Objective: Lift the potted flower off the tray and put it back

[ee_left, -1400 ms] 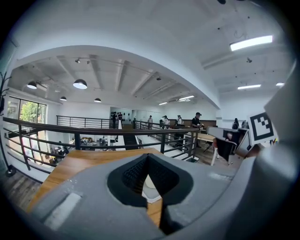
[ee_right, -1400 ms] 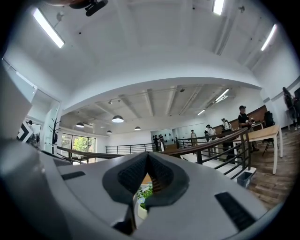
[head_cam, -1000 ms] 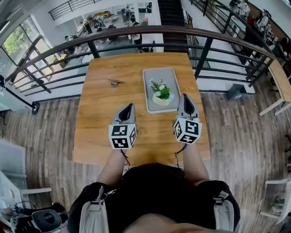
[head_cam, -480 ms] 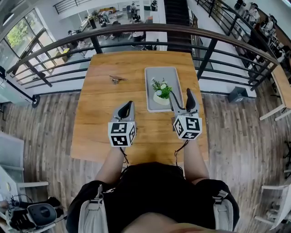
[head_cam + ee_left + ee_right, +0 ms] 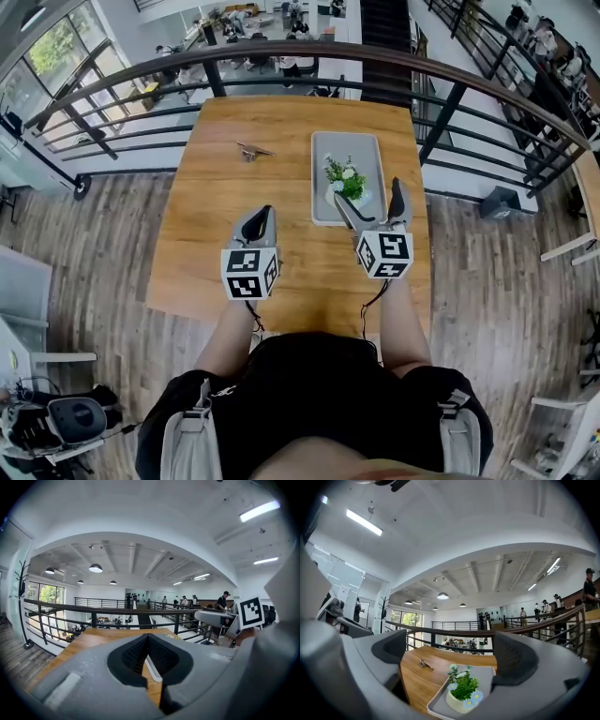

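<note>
The potted flower (image 5: pixel 347 185), green leaves with small blue and white blooms in a pale pot, stands on the near end of the grey tray (image 5: pixel 349 148). My right gripper (image 5: pixel 370 202) is just short of the pot with its jaws opening wide. The pot sits ahead of the tips and nothing touches the pads. The right gripper view shows the flower (image 5: pixel 464 692) low between the spread fingers (image 5: pixel 513 656), on the tray (image 5: pixel 490 677). My left gripper (image 5: pixel 262 223) hovers over the table left of the tray, shut and empty. In the left gripper view its jaws (image 5: pixel 147 643) meet.
The wooden table (image 5: pixel 230 216) stands against a dark metal railing (image 5: pixel 281 56) above a lower floor. A small metal object (image 5: pixel 251 149) lies on the table's far left, also visible in the right gripper view (image 5: pixel 424 663). People stand in the distance.
The right gripper's jaws went from shut to wide apart, and it moved forward toward the tray's near end. The left gripper stayed roughly where it was.
</note>
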The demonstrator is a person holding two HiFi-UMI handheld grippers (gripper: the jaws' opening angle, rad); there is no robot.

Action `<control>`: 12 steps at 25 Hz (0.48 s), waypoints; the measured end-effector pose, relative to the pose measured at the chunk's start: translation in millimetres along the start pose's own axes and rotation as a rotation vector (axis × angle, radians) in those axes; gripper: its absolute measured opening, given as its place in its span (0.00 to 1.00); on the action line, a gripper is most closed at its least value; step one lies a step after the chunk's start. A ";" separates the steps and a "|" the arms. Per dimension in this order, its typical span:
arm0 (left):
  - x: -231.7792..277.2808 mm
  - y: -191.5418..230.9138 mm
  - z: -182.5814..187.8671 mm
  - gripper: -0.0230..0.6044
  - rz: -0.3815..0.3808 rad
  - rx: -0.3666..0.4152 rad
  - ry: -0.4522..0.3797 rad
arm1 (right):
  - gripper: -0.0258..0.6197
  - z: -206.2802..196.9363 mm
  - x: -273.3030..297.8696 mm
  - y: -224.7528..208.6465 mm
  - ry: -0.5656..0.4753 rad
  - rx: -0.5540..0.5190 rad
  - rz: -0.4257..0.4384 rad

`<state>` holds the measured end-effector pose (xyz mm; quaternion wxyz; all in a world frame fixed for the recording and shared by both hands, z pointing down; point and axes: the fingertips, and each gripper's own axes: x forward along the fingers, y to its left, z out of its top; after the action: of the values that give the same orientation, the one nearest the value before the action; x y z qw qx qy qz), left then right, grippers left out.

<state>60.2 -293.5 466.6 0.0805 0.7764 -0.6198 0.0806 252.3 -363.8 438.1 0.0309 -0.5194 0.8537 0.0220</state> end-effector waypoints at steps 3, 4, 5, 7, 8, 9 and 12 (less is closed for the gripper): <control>-2.0 2.9 -5.5 0.06 0.023 -0.009 0.007 | 0.91 -12.8 5.5 -4.1 0.032 -0.035 -0.010; -2.6 3.6 -6.8 0.06 0.029 -0.010 0.009 | 0.91 -16.5 7.4 -5.2 0.041 -0.044 -0.013; -3.2 4.1 -8.0 0.06 0.034 -0.011 0.011 | 0.91 -20.4 9.1 -6.5 0.049 -0.046 -0.015; -4.5 4.9 -10.7 0.06 0.045 -0.012 0.018 | 0.91 -29.9 12.7 -10.2 0.066 -0.035 -0.021; -5.0 5.1 -12.1 0.06 0.050 -0.012 0.021 | 0.91 -35.6 14.7 -12.8 0.076 -0.031 -0.024; -5.4 5.4 -13.4 0.06 0.055 -0.012 0.024 | 0.91 -41.6 16.8 -15.7 0.088 -0.027 -0.027; -6.8 7.7 -16.9 0.06 0.077 -0.013 0.034 | 0.91 -60.9 22.6 -24.4 0.126 -0.010 -0.035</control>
<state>50.8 -284.8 481.7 0.0929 0.7499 -0.6484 0.0927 261.8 -399.2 497.1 -0.0255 -0.5346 0.8447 -0.0070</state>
